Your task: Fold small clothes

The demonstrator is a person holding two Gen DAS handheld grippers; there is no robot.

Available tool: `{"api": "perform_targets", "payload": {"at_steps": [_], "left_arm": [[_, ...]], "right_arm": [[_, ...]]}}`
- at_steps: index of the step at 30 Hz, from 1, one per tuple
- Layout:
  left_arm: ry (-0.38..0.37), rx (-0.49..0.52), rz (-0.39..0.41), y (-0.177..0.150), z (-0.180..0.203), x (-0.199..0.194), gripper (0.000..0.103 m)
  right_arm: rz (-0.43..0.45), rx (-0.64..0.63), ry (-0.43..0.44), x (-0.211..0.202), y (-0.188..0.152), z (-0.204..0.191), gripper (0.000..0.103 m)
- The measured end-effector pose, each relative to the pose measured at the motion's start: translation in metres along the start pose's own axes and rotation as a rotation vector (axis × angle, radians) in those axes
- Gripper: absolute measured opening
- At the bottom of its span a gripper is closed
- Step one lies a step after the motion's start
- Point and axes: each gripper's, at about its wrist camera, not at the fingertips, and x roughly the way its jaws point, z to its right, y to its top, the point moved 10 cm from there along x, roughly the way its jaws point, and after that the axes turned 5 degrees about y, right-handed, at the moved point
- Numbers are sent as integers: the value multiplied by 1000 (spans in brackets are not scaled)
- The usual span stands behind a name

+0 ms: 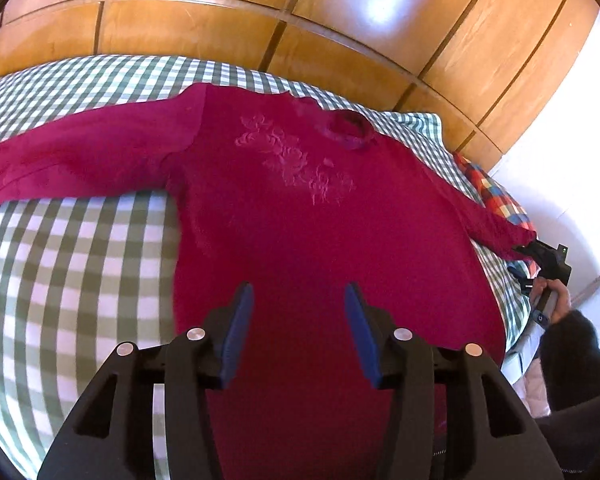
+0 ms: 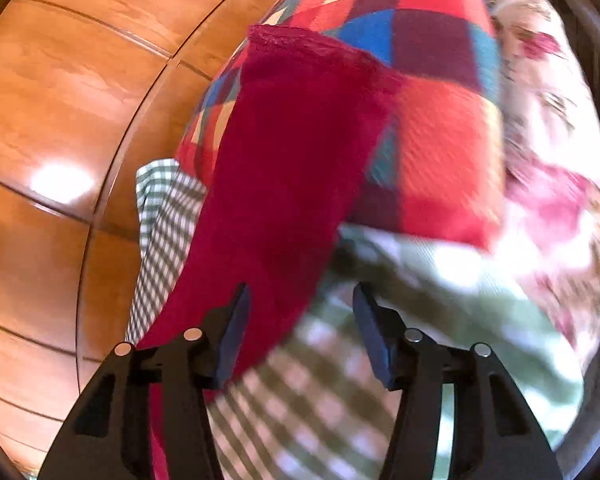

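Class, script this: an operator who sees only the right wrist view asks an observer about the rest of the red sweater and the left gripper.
Operator: I see only one sleeve. How does the sweater lie?
Observer: The sweater lies spread flat, flower embroidery up, on the checked bedcover.
Operator: And the left gripper?
Observer: The left gripper is open over the sweater's lower body, gripping nothing.

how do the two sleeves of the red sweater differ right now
The left sleeve lies stretched flat across the green checked cover, with no gripper near it. The right sleeve runs off that cover onto the multicoloured patchwork blanket, and the right gripper has its jaws open around it. Both are the same red knit.
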Motion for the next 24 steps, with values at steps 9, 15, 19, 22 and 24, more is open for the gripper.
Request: {"api": "perform_targets", "payload": {"at_steps": [9,15,19,22,24], "left_arm": [[4,-87,-37,15,-12,19,47],[-35,-124,-65,33,-12,27,47],[-58,-162,-53,49,-13,30,47],[-68,-165,-37,60,-14,30,47],[-65,-169,-20,68,-18,31,47]], "right_arm": [[17,-163,97,0,16,-54,7],[-75,-527,212,5,-53,-186,7],[-206,-686,329,33,-150,-272,6],[-310,-757,396,50,-222,-308,6],[-392,-852,418,62,-284,-326,6]]}}
